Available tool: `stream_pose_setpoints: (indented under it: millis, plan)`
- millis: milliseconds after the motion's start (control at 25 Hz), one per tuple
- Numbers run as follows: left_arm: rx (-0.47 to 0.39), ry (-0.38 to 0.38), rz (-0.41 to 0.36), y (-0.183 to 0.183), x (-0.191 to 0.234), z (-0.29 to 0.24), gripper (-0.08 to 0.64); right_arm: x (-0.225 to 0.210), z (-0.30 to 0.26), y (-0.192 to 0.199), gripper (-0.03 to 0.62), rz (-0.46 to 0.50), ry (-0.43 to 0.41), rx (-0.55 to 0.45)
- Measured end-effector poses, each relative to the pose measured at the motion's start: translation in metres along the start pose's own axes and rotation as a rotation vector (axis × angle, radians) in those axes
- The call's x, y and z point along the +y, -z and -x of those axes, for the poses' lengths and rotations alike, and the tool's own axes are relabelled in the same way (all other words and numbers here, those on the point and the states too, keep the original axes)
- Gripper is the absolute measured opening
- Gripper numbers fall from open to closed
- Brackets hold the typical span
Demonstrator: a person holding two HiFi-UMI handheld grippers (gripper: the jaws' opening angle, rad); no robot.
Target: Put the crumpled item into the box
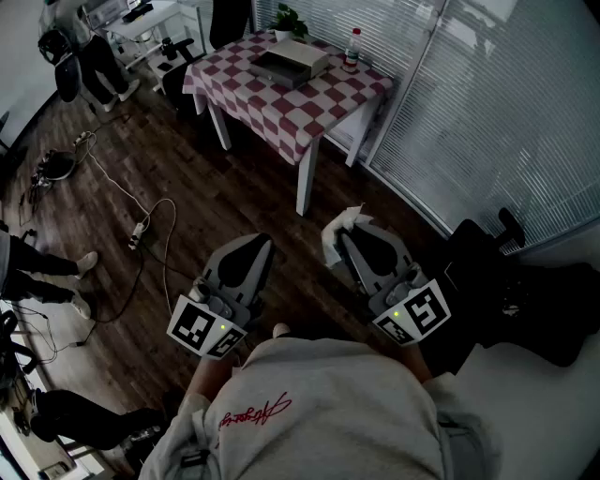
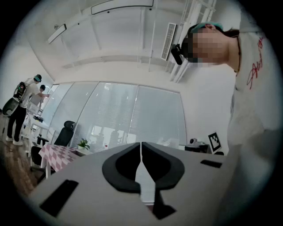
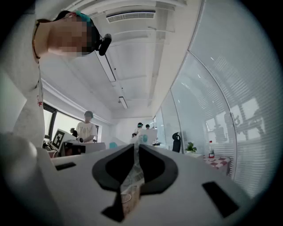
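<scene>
In the head view my right gripper [image 1: 341,232] is shut on a white crumpled item [image 1: 332,238] that sticks out past its tips, held over the dark wood floor. The right gripper view shows the same crumpled item [image 3: 131,178], printed paper pinched between the closed jaws of the right gripper [image 3: 134,146]. My left gripper [image 1: 257,244] hangs beside it, and in its own view the left gripper [image 2: 141,144] is shut with nothing in it. The flat box [image 1: 289,64] lies on a red-and-white checked table [image 1: 281,108] well ahead of both grippers.
A bottle [image 1: 352,49] and a potted plant [image 1: 289,19] stand behind the box. Cables and a power strip [image 1: 139,232] trail over the floor at left, near a person's legs [image 1: 47,272]. A black chair [image 1: 492,258] sits at right by the blinds-covered glass wall [image 1: 487,122].
</scene>
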State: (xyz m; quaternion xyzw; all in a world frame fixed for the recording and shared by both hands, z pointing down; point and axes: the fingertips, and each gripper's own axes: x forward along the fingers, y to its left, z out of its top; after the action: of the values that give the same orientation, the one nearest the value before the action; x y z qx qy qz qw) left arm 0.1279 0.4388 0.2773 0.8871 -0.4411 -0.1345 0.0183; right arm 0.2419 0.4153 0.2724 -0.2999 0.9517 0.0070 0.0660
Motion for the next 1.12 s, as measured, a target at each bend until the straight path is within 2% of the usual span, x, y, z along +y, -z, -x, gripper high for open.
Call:
stream_pose_setpoints:
  millis: [680,1120]
  plan:
    - [0.003,0.024,0.002,-0.002,0.022,0.032,0.023,0.035,-0.021,0.010,0.043,0.012,0.009,-0.012]
    - [0.001,0.050,-0.007,-0.010,0.029,0.042,0.024,0.043,-0.031,-0.002,0.046,0.000,0.033,-0.075]
